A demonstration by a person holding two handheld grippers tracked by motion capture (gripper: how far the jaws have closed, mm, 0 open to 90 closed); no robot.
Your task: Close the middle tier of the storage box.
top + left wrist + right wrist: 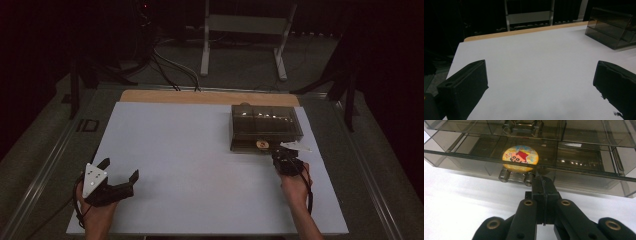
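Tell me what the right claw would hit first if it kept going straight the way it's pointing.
Probably the smoky clear box: the shut right claw already sits at its front edge, beside the latch.

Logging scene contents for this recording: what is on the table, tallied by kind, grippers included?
Smoked transparent compartment box: 1
Round cartoon sticker on the box front: 1
White table mat: 1
Handheld grippers: 2, left gripper open, right gripper shut at the box's front latch
Total: 5

The box (265,127) sits at two o'clock on the sheet (190,165), right gripper (280,152) just before its near wall beside the round sticker (263,144), left gripper (120,181) well apart at eight o'clock.
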